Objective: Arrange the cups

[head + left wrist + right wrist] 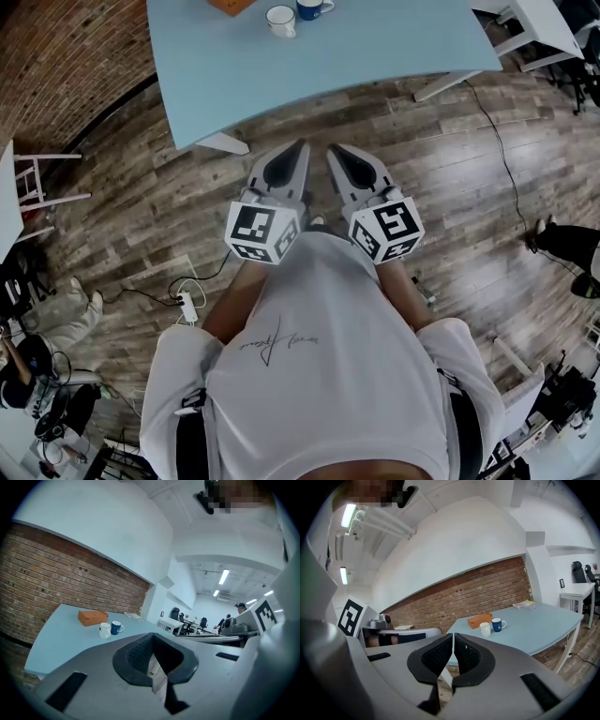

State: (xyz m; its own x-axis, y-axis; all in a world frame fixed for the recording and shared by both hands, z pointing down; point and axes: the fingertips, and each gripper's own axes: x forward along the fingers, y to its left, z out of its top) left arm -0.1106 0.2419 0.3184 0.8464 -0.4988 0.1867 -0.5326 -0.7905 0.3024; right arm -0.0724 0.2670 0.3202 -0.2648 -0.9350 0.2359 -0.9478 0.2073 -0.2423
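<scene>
Two cups stand by the table's (375,56) far edge: a white cup (280,21) and a blue cup (312,8) just beside it, with a brown box (232,5) close on the other side of the white one. Your left gripper (302,144) and right gripper (332,149) are both closed on nothing. You hold them side by side over the floor, short of the near edge and well apart from the cups.

Both cups look like glazed mugs, so expect them to be stiff, fairly light, slick under the pads and breakable if knocked. You would do best to pinch the wall at the rim, one jaw inside. The blue cup's handle sticks out away from the white cup; the white cup's handle isn't clear.
</scene>
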